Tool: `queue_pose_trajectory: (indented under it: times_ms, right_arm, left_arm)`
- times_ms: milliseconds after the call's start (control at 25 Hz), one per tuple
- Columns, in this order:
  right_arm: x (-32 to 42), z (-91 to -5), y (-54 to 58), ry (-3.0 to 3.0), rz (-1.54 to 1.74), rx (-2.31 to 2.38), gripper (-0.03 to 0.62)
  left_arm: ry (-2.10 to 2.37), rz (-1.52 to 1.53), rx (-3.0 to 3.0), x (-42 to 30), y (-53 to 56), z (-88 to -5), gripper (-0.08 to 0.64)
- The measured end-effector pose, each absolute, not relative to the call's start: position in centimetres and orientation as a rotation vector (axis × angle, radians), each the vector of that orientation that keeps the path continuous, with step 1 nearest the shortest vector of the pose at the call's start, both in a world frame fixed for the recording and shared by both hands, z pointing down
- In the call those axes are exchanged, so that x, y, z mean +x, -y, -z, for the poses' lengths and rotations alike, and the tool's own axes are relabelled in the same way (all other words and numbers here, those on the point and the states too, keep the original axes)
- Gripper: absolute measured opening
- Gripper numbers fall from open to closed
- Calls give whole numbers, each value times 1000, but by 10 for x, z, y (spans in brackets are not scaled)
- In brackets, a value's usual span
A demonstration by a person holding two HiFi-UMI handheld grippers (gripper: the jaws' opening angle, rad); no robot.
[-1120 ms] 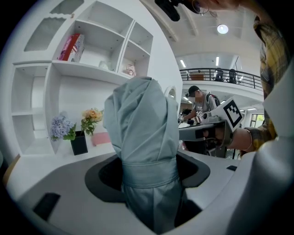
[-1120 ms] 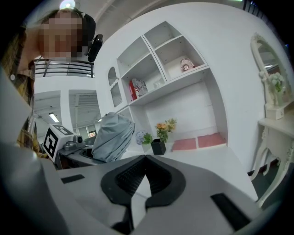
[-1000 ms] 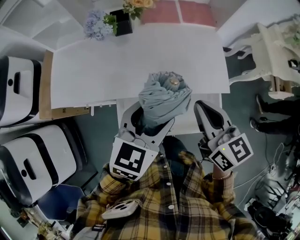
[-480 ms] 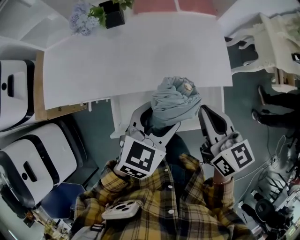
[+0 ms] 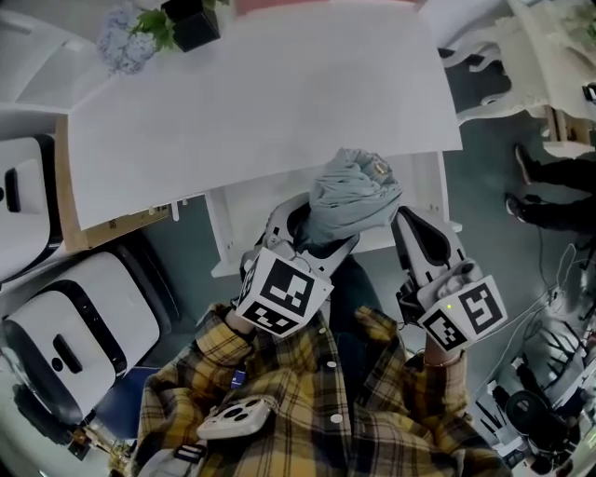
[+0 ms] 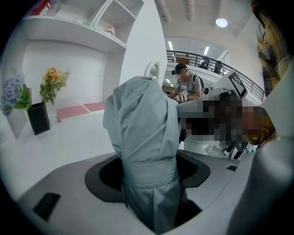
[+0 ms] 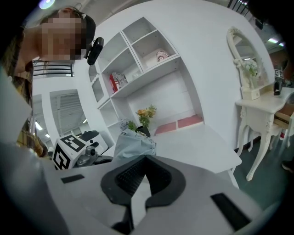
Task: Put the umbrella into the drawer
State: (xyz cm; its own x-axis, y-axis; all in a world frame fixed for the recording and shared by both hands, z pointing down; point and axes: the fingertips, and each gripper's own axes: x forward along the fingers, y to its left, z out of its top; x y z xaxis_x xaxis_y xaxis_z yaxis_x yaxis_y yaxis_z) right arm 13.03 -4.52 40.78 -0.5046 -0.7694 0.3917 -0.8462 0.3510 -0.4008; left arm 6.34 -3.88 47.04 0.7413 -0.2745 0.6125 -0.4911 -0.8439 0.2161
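In the head view we see the left gripper [image 5: 319, 229] clamped on a folded grey-blue umbrella [image 5: 352, 197]. The umbrella hangs over the open white drawer [image 5: 240, 222], which sticks out from under the white table [image 5: 251, 102]. Its capped end points toward the table edge. The right gripper [image 5: 403, 216] sits just beside the umbrella on the right with its jaws drawn together, and we see nothing in them. A black vase [image 5: 194, 26] of flowers stands at the table's far left corner, and our plaid shirt [image 5: 326, 401] fills the bottom of the view.

In the left gripper view the umbrella rises upright from between the jaws. They press on it from both sides just below its wrap strap [image 6: 149, 172], so they are only as far apart as the bundle is thick. The table lies behind it, with the vase at the left and white shelves [image 6: 92, 27] above.

In the right gripper view the jaw tips meet and the dark pads hold nothing. The umbrella shows just past them to the left, next to the left gripper's marker cube [image 7: 68, 150]. Farther off we see the table, the flowers, the wall shelves and a white dressing table [image 7: 262, 105] at the right.
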Motion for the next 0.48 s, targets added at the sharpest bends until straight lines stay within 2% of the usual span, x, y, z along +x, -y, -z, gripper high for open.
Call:
queue_pose_trajectory:
  times_ms: [480]
  right_arm:
    - [151,-435,28,2399,-925,1561,17]
  left_arm:
    - [363,-1063,2606,82,26,-526,318]
